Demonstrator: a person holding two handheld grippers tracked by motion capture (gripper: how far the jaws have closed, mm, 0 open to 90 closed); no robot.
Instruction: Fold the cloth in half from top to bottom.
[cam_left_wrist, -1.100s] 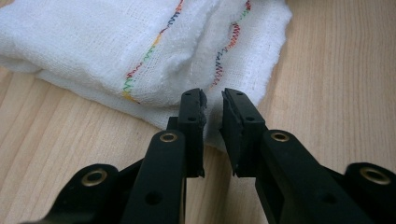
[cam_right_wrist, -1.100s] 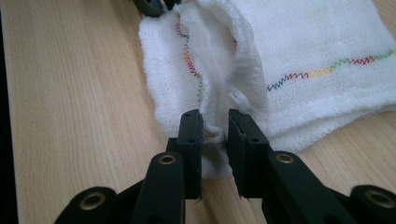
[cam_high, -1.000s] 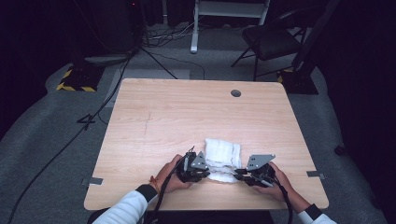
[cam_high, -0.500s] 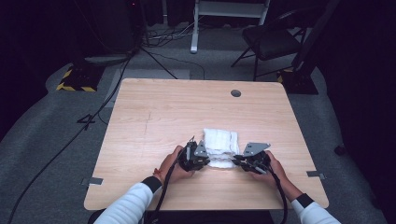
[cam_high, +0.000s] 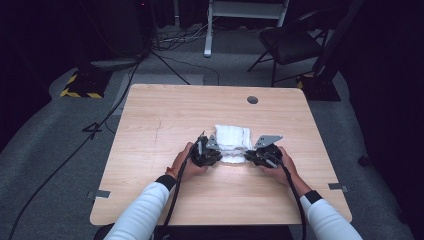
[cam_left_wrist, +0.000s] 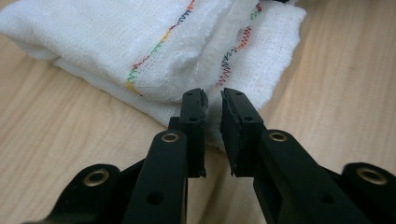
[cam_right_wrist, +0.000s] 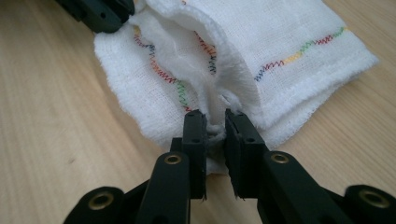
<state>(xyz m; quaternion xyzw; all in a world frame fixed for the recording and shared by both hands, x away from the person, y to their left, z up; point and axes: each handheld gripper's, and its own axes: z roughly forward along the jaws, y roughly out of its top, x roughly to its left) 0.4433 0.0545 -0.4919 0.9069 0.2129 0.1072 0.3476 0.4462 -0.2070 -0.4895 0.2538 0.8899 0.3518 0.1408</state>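
a: cloth (cam_high: 231, 138), white, loosely woven like gauze, with a zigzag stitch in many colours along its hems. it lies folded in several layers on the table (cam_high: 165, 115), nearer the person's edge than the far edge and about midway between the left and right edges.

b: how would it handle?

a: light and very soft, i'd say. it sags and bunches rather than keeping a shape, so a lifted layer will droop and the fold can slide open. not fragile, not slippery, though a loose weave can snag on a jaw corner.

b: and the grippers?

a: the right gripper (cam_right_wrist: 215, 122) is closed on a bunched edge of the cloth; the fabric is puckered between its pads. the left gripper (cam_left_wrist: 213, 103) has its jaws nearly together at the cloth's hem, with white fabric in the narrow gap, so i read it as pinching a thin layer. in the high view they sit at the left and right ends of the cloth's near edge.

b: where's best to hold?

a: at the stitched hem near the corners, both ends together, so the layer stays taut between the two grips.

b: any writing?

a: none that i can read, and no brand or label on the cloth or table.
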